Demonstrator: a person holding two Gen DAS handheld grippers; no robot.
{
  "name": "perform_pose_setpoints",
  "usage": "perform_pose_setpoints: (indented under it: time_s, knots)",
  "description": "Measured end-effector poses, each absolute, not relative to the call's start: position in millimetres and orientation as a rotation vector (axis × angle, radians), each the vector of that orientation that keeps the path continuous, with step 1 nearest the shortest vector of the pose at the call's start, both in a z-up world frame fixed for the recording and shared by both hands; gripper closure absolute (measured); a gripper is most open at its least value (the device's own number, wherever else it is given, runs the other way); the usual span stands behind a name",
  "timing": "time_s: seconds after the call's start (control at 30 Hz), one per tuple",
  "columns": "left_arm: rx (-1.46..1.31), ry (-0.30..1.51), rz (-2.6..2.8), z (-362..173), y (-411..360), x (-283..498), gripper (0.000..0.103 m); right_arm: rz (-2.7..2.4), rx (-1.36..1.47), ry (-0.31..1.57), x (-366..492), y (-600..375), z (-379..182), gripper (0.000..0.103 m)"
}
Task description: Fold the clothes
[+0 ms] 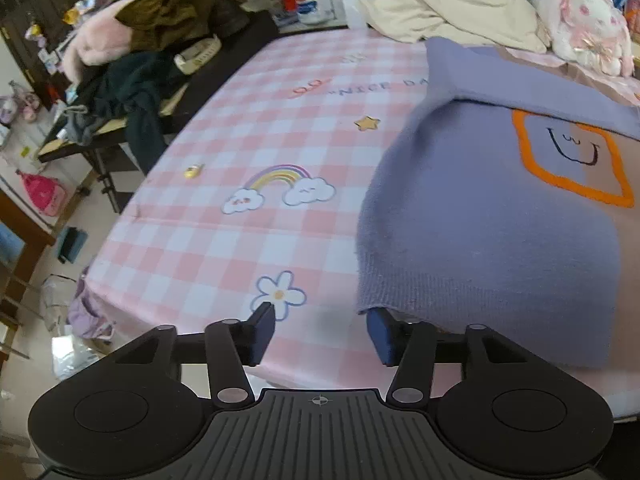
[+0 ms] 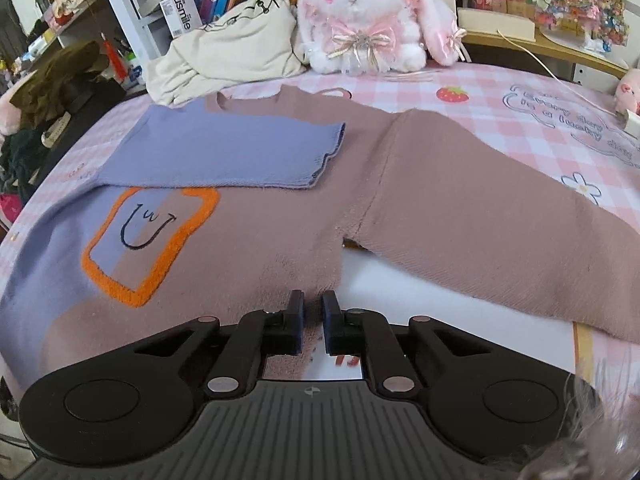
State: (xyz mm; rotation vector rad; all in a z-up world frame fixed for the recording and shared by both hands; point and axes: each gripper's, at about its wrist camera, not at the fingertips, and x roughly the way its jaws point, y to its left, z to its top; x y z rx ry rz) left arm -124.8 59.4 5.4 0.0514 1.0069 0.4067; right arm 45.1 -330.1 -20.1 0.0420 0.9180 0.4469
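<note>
A sweater (image 1: 480, 220), half purple and half dusty pink with an orange toast outline and a smiley face, lies flat on the pink checked tablecloth (image 1: 240, 128). In the right wrist view the sweater (image 2: 260, 248) has its purple sleeve (image 2: 232, 152) folded across the chest, while the pink sleeve (image 2: 480, 208) stretches out to the right. My right gripper (image 2: 313, 320) is shut on the sweater's pink bottom hem. My left gripper (image 1: 320, 332) stands open at the purple hem corner. The hem drapes over its right finger (image 1: 380, 336), and only tablecloth shows between the pads.
A cream garment (image 2: 232, 48) and a white plush bunny (image 2: 360, 20) lie at the table's far side before the bookshelves. A side table heaped with dark clothes (image 1: 152, 40) stands past the left edge. The table's near-left edge drops to a cluttered floor (image 1: 60, 320).
</note>
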Motion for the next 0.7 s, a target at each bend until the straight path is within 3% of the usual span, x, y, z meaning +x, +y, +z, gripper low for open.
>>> perform_pose_setpoints:
  time_s: [0.27,0.4,0.57,0.7]
  knots:
    - [0.068,0.989,0.518,9,69,-130,0.046,0.432,-0.02,0.868,54,-323,-22,0.094]
    - [0.081,0.875,0.596,30,77,-126,0.046,0.406,-0.038,0.849,60,-322,-23,0.093]
    - [0.079,0.727,0.512,54,59,-86,0.046,0.367,-0.047,0.844,63,-317,-22,0.092]
    - [0.117,0.715,0.334,48,15,-34,0.046,0.366,0.037,0.863,58,-324,-22,0.084]
